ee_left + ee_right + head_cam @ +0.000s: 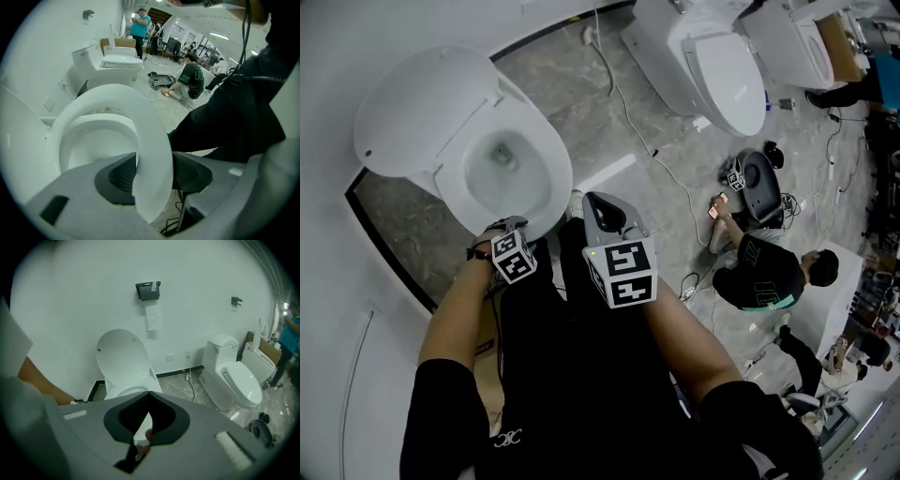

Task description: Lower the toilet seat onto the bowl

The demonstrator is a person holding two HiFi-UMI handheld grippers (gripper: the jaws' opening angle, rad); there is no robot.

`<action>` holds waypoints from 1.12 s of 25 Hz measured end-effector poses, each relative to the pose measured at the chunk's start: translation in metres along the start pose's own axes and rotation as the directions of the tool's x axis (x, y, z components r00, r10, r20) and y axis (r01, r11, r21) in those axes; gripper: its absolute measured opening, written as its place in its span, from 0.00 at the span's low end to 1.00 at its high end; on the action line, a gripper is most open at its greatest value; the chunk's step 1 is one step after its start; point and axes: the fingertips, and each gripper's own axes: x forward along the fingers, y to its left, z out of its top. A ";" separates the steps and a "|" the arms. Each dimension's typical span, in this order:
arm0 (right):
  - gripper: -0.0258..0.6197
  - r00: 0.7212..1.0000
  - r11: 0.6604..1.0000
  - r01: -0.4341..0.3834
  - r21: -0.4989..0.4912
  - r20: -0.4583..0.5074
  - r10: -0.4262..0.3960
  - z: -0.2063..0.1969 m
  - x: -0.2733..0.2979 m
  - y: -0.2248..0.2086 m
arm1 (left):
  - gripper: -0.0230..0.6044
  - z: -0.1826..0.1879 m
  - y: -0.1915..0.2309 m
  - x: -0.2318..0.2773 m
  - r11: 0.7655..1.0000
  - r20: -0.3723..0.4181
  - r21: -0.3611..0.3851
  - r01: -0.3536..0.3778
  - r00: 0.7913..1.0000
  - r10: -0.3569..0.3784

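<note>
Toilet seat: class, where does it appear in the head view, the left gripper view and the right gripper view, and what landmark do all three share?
Head view: toilet seat, white ring left of centre.
Left gripper view: centre, front rim between the fingers.
Right gripper view: sliver below the raised lid, centre-left.
Shared landmark: the closed toilet beside it, in all three.

The seat (pixel 555 173) lies over the bowl (pixel 502 157), lid (pixel 417 112) raised behind.
</note>
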 end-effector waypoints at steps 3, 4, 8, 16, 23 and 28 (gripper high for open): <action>0.05 1.000 0.999 -0.026 -0.023 -0.017 0.026 -0.005 0.014 -0.006 | 0.42 -0.002 0.003 0.023 1.000 -0.024 -0.014 0.011 1.000 -0.011; 0.05 0.999 0.999 -0.034 -0.031 -0.022 0.034 -0.008 0.019 -0.007 | 0.42 -0.003 0.003 0.031 1.000 -0.032 -0.016 0.012 0.999 -0.013; 0.05 0.997 0.997 -0.067 -0.043 -0.045 0.065 -0.020 0.034 -0.014 | 0.43 -0.008 0.002 0.063 1.000 -0.063 -0.023 0.019 0.998 -0.021; 0.05 0.991 0.995 -0.088 -0.036 -0.105 0.084 -0.062 0.061 -0.045 | 0.43 -0.023 0.015 0.122 0.997 -0.120 0.009 -0.075 0.990 0.075; 0.05 0.989 0.998 -0.054 0.029 -0.134 0.058 -0.087 0.077 -0.069 | 0.44 -0.036 0.027 0.154 0.992 -0.163 0.020 -0.124 0.979 0.125; 0.05 0.990 0.999 -0.042 0.026 -0.136 0.046 -0.092 0.085 -0.074 | 0.44 -0.044 0.034 0.170 0.990 -0.204 0.020 -0.138 0.969 0.140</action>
